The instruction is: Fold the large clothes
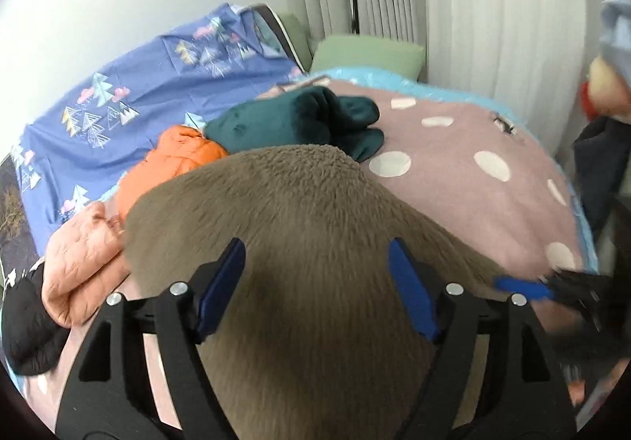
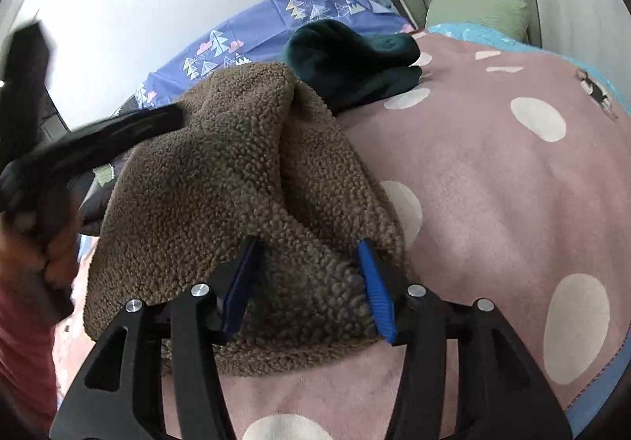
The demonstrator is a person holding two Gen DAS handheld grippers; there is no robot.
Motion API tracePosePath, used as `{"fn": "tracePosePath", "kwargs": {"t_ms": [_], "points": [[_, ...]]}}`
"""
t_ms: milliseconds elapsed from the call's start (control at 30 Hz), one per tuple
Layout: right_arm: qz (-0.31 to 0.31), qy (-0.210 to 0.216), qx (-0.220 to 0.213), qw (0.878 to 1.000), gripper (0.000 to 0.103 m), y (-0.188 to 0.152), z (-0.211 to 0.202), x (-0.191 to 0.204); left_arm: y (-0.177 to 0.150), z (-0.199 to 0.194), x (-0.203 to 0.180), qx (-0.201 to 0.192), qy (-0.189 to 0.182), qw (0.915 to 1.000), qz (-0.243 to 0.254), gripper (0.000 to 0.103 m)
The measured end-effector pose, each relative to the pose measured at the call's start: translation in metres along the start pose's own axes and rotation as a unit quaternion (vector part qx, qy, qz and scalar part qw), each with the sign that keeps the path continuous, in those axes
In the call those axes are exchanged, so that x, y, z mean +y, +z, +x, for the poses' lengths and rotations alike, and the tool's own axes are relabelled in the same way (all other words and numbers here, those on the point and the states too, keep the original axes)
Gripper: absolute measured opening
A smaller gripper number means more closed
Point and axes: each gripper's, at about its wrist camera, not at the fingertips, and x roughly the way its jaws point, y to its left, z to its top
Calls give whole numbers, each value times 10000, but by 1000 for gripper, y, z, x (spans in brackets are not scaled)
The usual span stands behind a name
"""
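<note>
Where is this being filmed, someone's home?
Most likely a bedroom: a bed under a pink polka-dot blanket, green pillows by pale curtains, and clothes such as a brown fleece garment lying on it.

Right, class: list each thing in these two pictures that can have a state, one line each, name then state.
Left gripper: jaws open, over the brown fleece.
Right gripper: jaws open, astride a fleece fold.
Brown fleece: bunched on the blanket, not flat.
Green garment: folded.
Orange jacket: crumpled.
Pink jacket: crumpled.
Dotted blanket: spread out.
</note>
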Motion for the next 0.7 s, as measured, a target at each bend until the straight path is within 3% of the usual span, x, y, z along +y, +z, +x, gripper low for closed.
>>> {"fn": "tracePosePath", "kwargs": {"t_ms": [133, 200, 300, 500, 700], "points": [[-8, 58, -54, 10000, 54, 0, 2, -3, -42, -46, 20, -354, 175, 9981, -473, 81], [15, 70, -59, 10000, 54, 1, 2, -1, -73, -60, 34, -277, 231, 9948, -950, 81], [15, 113, -16, 9999, 55, 3, 3, -1, -111, -74, 35, -123, -79, 9913, -1309, 81], [43, 183, 12, 9998, 55, 4, 4, -2, -145, -82, -13, 86, -805, 9947, -640, 85], [60, 181, -37, 9998, 56, 4, 4, -2, -143, -46, -47, 174, 78, 9997, -166, 95]]}}
